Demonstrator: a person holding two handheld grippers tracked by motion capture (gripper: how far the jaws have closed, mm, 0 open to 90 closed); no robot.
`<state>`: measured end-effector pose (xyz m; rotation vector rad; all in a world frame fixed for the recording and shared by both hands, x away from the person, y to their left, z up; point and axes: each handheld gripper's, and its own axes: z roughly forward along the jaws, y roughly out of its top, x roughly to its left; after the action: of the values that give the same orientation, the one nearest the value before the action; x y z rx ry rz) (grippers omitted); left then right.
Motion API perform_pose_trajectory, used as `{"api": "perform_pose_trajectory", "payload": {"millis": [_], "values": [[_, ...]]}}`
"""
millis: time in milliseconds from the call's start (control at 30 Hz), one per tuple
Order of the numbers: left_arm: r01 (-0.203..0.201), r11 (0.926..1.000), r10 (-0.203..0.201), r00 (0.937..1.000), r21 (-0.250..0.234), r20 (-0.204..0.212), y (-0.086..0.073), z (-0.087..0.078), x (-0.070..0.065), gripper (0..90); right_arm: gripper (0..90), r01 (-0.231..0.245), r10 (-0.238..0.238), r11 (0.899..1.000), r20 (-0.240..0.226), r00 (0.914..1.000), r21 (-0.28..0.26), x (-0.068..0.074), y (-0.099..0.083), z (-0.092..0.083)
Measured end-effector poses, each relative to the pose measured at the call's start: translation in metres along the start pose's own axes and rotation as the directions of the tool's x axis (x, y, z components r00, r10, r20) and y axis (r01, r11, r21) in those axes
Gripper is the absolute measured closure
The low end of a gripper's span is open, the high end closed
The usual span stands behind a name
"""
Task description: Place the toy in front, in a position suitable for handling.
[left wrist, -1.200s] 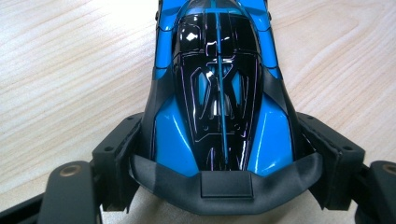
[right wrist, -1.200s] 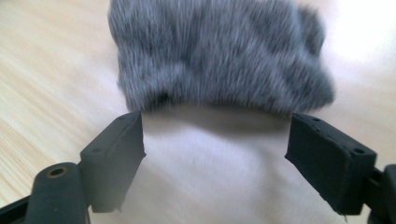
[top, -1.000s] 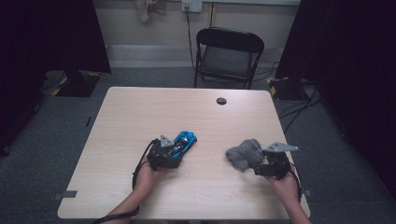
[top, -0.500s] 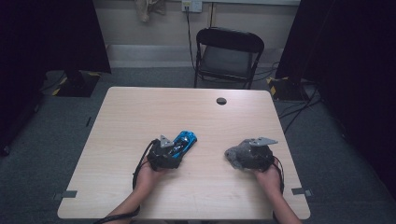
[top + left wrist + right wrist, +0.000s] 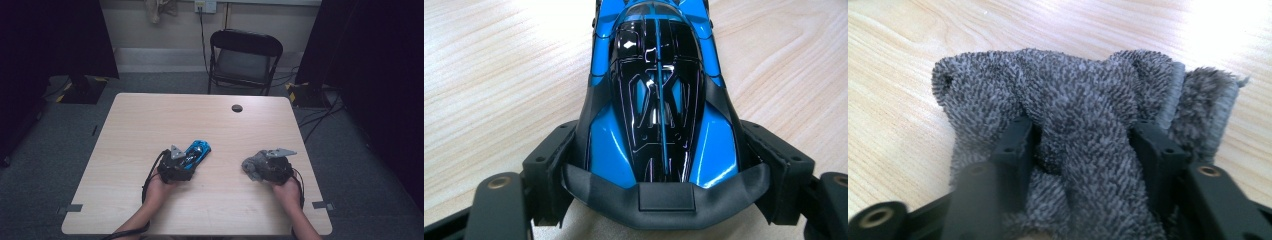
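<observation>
Both jaw pairs grip something. On the right gripper (image 5: 265,169), seen close in the right gripper view, the two black fingers (image 5: 1015,142) have just been closing and now pinch a fold of the grey towel (image 5: 1068,115), the pile bulging up between and around them. On the left gripper (image 5: 176,167), the fingers (image 5: 549,165) press against both flanks of the blue toy car (image 5: 656,100) at its near end, with the car's dark bumper lying across the gap between them.

Compared with a second ago, the right hand (image 5: 287,189) has come in from the table's right edge and sunk onto the cloth; earlier its gripper sat beside the towel with the jaws wide, and now they are down in it. The left hand (image 5: 159,189) and the car have kept their place.

On the table (image 5: 150,120), the towel lies bunched near the right front corner, and the car sits left of centre, nose pointing away and to the right. Towel and car are well apart. A small dark round cap (image 5: 237,108) is set in the far part of the tabletop. A folding chair (image 5: 245,55) stands beyond the far edge.
</observation>
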<state>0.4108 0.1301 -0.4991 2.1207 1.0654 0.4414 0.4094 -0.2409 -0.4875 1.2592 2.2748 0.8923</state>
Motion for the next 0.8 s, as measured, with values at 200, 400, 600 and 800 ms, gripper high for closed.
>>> {"api": "perform_pose_trajectory", "payload": {"millis": [200, 400, 600, 800], "values": [[0.003, 1.0000, -0.003, 1.0000, -0.002, -0.001, 0.000, 0.000, 0.000, 24.1, 63.3, -0.010, 0.010, 1.000, -0.005, 0.9999, 0.021, -0.002, 0.002, -0.001], [0.006, 1.0000, -0.006, 1.0000, -0.005, -0.001, -0.001, 0.000, 0.000, 24.1, 69.9, -0.016, 0.016, 1.000, -0.005, 0.9999, 0.021, -0.001, 0.002, -0.002], [0.002, 1.0000, -0.002, 1.0000, -0.005, 0.000, -0.001, 0.000, 0.000, 24.1, 73.6, -0.064, 0.065, 0.997, -0.031, 0.9974, 0.038, -0.005, 0.005, -0.004], [0.007, 0.9998, -0.007, 1.0000, -0.018, -0.001, -0.002, 0.000, -0.001, 24.1, 74.3, -0.060, 0.062, 0.997, -0.044, 0.9971, 0.046, -0.007, 0.012, -0.006]]}}
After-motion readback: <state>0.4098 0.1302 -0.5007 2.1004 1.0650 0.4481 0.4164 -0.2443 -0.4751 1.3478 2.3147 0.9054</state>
